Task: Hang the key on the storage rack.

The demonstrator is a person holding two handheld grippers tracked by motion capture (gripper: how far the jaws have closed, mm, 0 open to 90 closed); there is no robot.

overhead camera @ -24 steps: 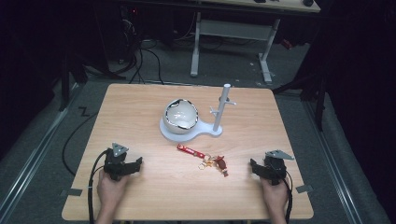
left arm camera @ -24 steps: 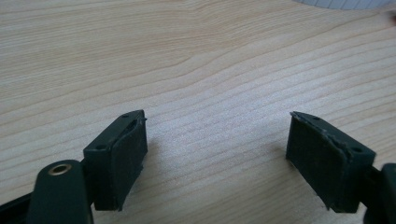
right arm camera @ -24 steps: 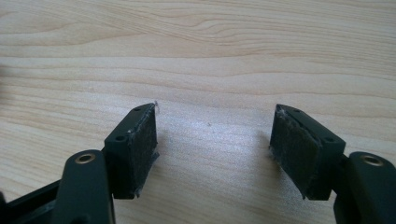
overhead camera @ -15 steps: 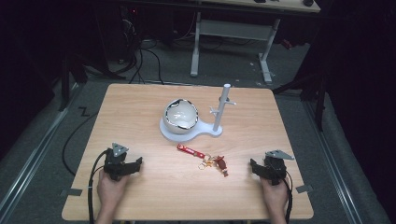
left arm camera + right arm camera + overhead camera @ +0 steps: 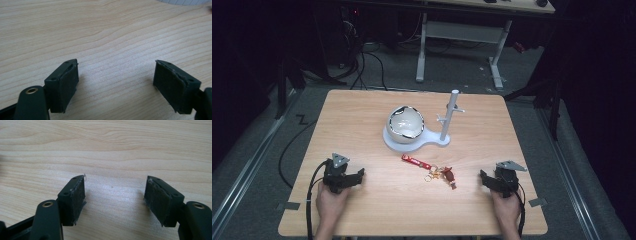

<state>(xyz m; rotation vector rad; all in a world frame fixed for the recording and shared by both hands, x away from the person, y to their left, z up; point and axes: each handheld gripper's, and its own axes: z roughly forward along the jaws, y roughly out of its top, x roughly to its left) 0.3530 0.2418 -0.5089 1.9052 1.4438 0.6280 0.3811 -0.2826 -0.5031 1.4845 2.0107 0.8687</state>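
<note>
A wooden table (image 5: 362,115) carries a white stand (image 5: 447,141) with an upright peg post (image 5: 452,112) and a white bowl (image 5: 406,122) on its round base. In front of the stand lie a red strap (image 5: 416,161) and a small keyring bundle (image 5: 443,175). My left gripper (image 5: 358,176) rests near the table's front left, held by a hand, jaws open over bare wood (image 5: 115,72). At the front right my right gripper (image 5: 484,178) rests in the other hand. Its jaws stand open with nothing between them (image 5: 115,190).
A white desk frame (image 5: 462,35) stands on the dark floor behind the table, with cables (image 5: 367,60) at the back left. A black cable (image 5: 294,150) trails off the table's left edge.
</note>
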